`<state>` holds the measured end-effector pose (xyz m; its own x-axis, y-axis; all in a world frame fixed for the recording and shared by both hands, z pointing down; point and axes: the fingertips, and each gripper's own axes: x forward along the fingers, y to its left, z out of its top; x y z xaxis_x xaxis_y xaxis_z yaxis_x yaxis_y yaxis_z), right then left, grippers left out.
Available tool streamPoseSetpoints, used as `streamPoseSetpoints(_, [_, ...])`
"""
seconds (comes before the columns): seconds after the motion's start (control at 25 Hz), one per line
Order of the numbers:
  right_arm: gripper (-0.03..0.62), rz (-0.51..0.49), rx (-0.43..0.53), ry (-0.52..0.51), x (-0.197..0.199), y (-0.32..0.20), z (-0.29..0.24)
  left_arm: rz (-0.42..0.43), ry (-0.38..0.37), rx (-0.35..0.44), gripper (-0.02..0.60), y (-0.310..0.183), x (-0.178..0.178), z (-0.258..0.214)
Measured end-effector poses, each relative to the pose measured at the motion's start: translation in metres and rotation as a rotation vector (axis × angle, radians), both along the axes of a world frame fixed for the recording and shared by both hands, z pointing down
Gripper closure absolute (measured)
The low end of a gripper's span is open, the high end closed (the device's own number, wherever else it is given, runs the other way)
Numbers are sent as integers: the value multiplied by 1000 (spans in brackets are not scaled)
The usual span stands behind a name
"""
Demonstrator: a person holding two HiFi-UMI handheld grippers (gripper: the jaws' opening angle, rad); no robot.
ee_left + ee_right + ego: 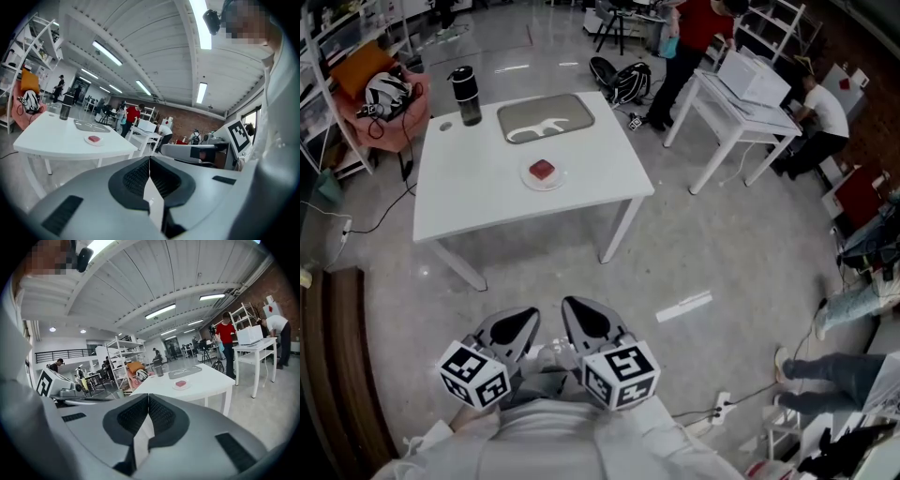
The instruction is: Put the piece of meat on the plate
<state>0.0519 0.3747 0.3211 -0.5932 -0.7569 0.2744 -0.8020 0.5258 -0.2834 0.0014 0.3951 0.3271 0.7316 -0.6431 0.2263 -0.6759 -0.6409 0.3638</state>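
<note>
Small red meat slab (pixel 543 169) on round white plate (pixel 559 180) likely soft, slick, light, so pinch opposite edges; left tongs (pixel 149 161) and right tongs (pixel 148 399) closed on nothing.

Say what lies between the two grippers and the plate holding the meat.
Head view: only grey floor, then bare white table, lies between the left gripper, the right gripper and the plate with the meat.

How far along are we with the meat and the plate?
Done, by the look of it: the piece of meat lies on the plate on the white table. In hand: nothing; the left gripper and the right gripper are both shut and empty, held well short of the table. Left to do: nothing that shows.
</note>
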Motion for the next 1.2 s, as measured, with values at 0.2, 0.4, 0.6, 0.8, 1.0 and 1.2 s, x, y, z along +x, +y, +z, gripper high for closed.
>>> streamPoseSetpoints(0.2, [579,19,-1,-8,-22,-50,4,19,-23,0,571,-53,-21,9])
streamPoseSetpoints(0.4, [579,35,-52,1,-28,-84,15,47,-16,-42,571,-83,-25,17])
streamPoseSetpoints(0.6, [579,32,-59,1,-35,-128,20,19,-18,-62,571,-126,-42,25])
streamPoseSetpoints(0.8, [579,15,-50,3,-37,-193,23,-30,-26,-63,571,-190,-50,30])
streamPoseSetpoints(1.0, [579,-6,-61,16,-32,-265,23,-61,-31,-67,571,-257,-49,28])
streamPoseSetpoints(1.2, [579,-36,-67,24,-20,-339,18,-84,-28,-70,571,-332,-41,21])
